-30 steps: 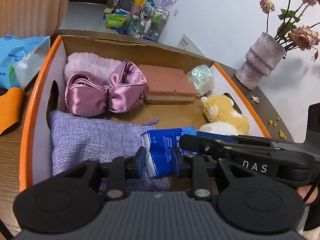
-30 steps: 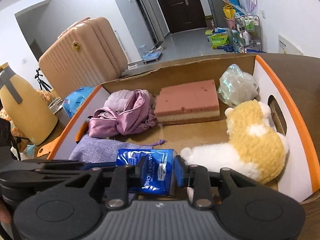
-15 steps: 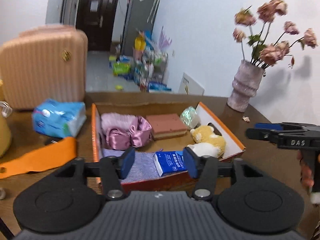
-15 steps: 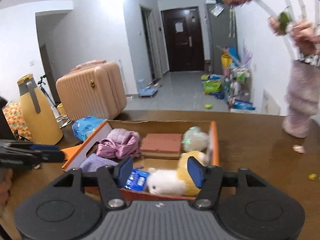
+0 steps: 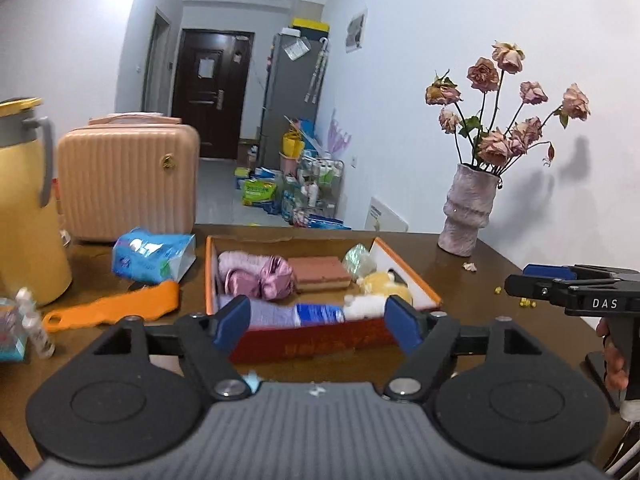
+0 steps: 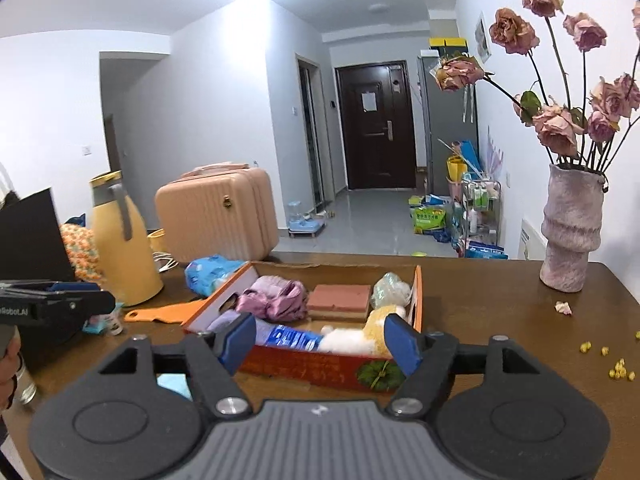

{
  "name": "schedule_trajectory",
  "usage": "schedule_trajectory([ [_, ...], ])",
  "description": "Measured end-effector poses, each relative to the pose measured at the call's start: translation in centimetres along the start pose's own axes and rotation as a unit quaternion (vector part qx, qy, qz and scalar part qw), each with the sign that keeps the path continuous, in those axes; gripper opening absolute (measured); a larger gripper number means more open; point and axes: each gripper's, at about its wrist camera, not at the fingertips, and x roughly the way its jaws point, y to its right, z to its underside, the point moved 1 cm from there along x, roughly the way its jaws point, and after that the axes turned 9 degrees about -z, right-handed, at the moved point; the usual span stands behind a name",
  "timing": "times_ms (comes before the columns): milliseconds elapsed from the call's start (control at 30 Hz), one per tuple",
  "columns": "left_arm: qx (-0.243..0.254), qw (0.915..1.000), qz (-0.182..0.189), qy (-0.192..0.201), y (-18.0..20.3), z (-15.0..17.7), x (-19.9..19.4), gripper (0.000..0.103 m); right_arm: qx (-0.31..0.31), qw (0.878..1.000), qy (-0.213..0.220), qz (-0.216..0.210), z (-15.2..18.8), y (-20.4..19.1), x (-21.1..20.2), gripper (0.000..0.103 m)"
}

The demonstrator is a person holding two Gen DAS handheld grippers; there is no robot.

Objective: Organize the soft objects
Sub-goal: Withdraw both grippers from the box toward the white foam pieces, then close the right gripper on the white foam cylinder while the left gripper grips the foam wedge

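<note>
The orange-rimmed cardboard box point(image 5: 312, 340) point(image 6: 304, 364) stands on the brown table. In it lie a blue tissue pack point(image 5: 320, 314) point(image 6: 296, 338), a lavender pouch point(image 5: 272, 316), a pink satin bow point(image 5: 264, 280) point(image 6: 276, 300), a pink sponge point(image 5: 320, 274) point(image 6: 340, 298), a clear wrapped bundle point(image 5: 358, 258) and a yellow-white plush point(image 5: 384, 284) point(image 6: 360, 336). My left gripper point(image 5: 316, 322) hangs back from the box's near side, jaws opening, nothing between them. My right gripper point(image 6: 319, 340) does the same on the right; its jaws are also opening and hold nothing.
A vase of dried roses point(image 5: 468, 216) point(image 6: 572, 232) stands at the back right, with petal crumbs point(image 6: 618, 368) near it. On the left are a yellow jug point(image 5: 24, 208), a pink suitcase point(image 5: 128, 180), a blue wipes pack point(image 5: 152, 254), an orange strip point(image 5: 116, 304) and small bottles point(image 5: 34, 320).
Both grippers let go of the blue tissue pack, which now lies in the box. They drew back and up from the box while their jaws spread wide.
</note>
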Motion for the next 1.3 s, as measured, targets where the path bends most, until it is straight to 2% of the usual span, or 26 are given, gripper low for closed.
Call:
schedule_trajectory([
  [167,0.0,0.9997,-0.022,-0.012,1.3,5.8,-2.6,0.086,-0.03,0.999,0.002,0.01,5.7,-2.5,-2.0,0.078],
  [267,-0.012,0.9993,-0.024,-0.024,1.4,8.8,-3.4,0.094,-0.02,1.0,-0.01,0.013,8.9,-3.2,-2.8,0.079],
  [400,-0.002,0.9982,-0.018,-0.057,1.4,11.3,-2.5,0.097,0.01,0.999,-0.017,0.029,12.1,-3.6,-3.1,0.084],
  [467,0.009,0.9974,-0.033,-0.063,1.7,11.4,-1.7,0.097,0.023,0.999,-0.028,0.029,12.8,-3.4,-2.4,0.084],
  [567,0.002,0.9981,-0.025,-0.056,1.7,10.8,-0.9,0.097,0.007,0.998,-0.038,0.051,13.1,-3.3,-1.6,0.084],
  [667,-0.002,0.9978,-0.024,-0.062,1.7,10.5,0.4,0.097,0.016,0.998,-0.037,0.05,13.1,-2.6,-0.9,0.084],
  [867,0.009,0.9953,-0.018,-0.095,2.4,11.1,3.7,0.097,0.016,0.994,-0.067,0.088,13.6,-0.4,3.2,0.079],
  [900,0.012,0.9952,-0.015,-0.096,2.6,11.2,4.2,0.097,0.022,0.993,-0.069,0.092,13.6,0.0,3.8,0.076],
  [1000,0.033,0.9947,-0.006,-0.097,3.8,11.0,5.6,0.097,0.038,0.992,-0.067,0.096,13.4,1.3,5.6,0.074],
  [1067,0.049,0.9942,0.0,-0.096,4.9,10.7,6.7,0.097,0.047,0.993,-0.063,0.09,13.2,2.0,6.4,0.07],
  [1100,0.055,0.9941,0.009,-0.093,5.5,10.5,7.2,0.096,0.05,0.993,-0.064,0.087,13.2,2.3,6.7,0.063],
  [1133,0.061,0.9939,0.017,-0.09,6.1,10.4,7.8,0.096,0.053,0.993,-0.064,0.082,13.2,2.5,6.8,0.05],
  [1167,0.068,0.9934,0.025,-0.089,6.9,10.3,8.6,0.096,0.058,0.993,-0.066,0.077,13.2,2.8,6.8,0.047],
  [1300,0.094,0.9908,0.045,-0.087,9.8,10.3,12.2,0.088,0.065,0.99,-0.063,0.103,13.2,4.2,5.6,0.046],
])
